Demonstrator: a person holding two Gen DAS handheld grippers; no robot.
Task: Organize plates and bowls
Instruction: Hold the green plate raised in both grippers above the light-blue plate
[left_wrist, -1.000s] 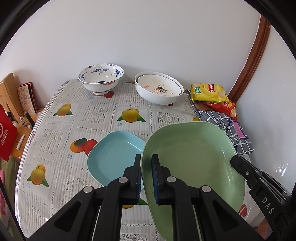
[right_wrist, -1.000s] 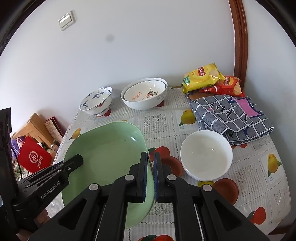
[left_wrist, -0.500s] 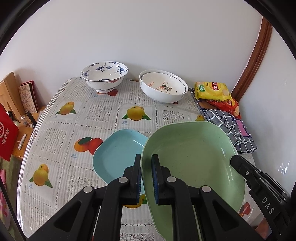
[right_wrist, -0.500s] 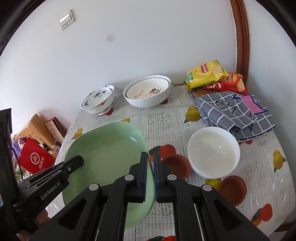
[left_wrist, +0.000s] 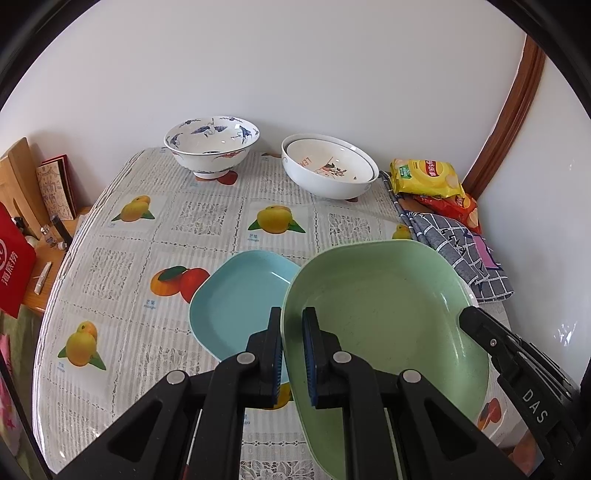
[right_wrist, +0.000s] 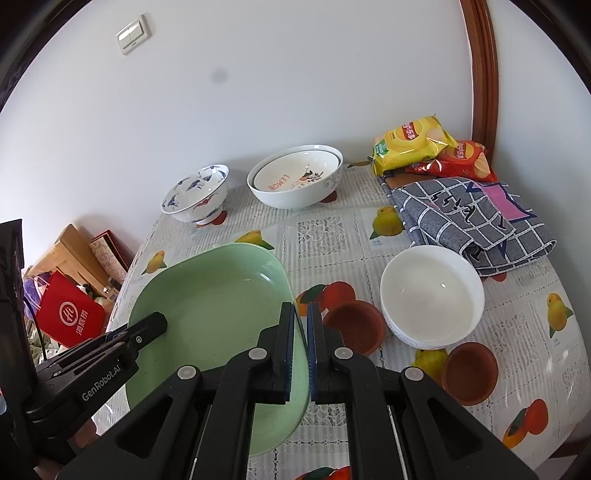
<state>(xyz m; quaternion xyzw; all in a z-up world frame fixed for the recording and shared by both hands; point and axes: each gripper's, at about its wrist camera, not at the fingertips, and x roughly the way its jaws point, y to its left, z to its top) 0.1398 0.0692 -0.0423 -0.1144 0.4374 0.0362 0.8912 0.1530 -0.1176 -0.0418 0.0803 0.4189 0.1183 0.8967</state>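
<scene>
both tongs (left_wrist: 291, 354) (right_wrist: 301, 350) still gripping green plate (left_wrist: 384, 325), carried forward

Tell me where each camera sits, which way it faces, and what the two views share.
Left wrist: sits on the left tool, looking forward across the table to the far wall; its own fingers clamp the green plate, and the right tool's tip shows at lower right.
Right wrist: sits on the right tool, facing the same wall; its fingers clamp the plate's opposite rim, and the left tool shows at lower left.
Shared: the green plate, the nested bowls, and the chip bags.
</scene>
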